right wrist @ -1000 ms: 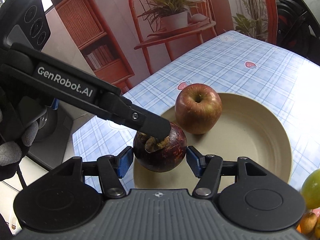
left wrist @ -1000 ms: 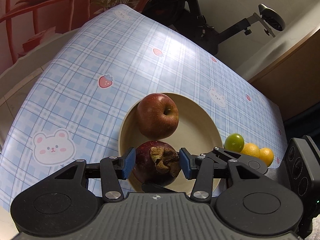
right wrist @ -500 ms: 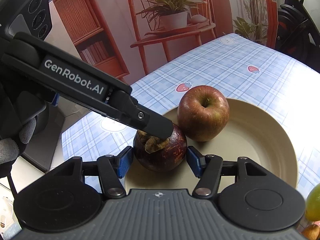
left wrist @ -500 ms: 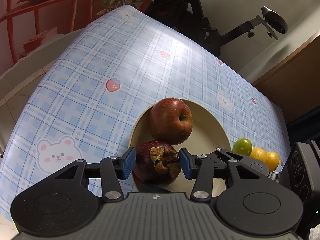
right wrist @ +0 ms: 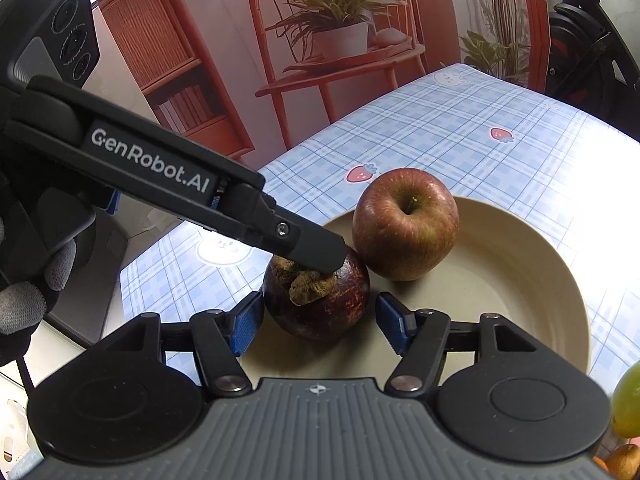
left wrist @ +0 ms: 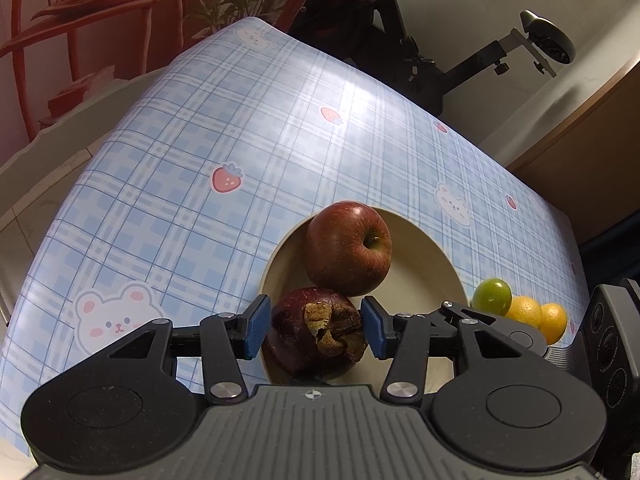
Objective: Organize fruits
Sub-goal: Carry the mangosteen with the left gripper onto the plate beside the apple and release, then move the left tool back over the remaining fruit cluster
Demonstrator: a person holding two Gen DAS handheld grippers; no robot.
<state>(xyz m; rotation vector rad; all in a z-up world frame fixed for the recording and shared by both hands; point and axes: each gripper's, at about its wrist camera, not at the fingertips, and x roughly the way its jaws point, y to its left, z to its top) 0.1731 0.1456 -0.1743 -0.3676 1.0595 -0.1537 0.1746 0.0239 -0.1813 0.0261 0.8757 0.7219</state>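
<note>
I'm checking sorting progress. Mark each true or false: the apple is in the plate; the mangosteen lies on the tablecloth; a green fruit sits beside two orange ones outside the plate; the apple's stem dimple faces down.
1. The apple is in the plate. True.
2. The mangosteen lies on the tablecloth. False: it is in the plate, beside the apple.
3. A green fruit sits beside two orange fruits outside the plate. True.
4. The apple's stem dimple faces down. False: it faces up, in plain view.
</note>
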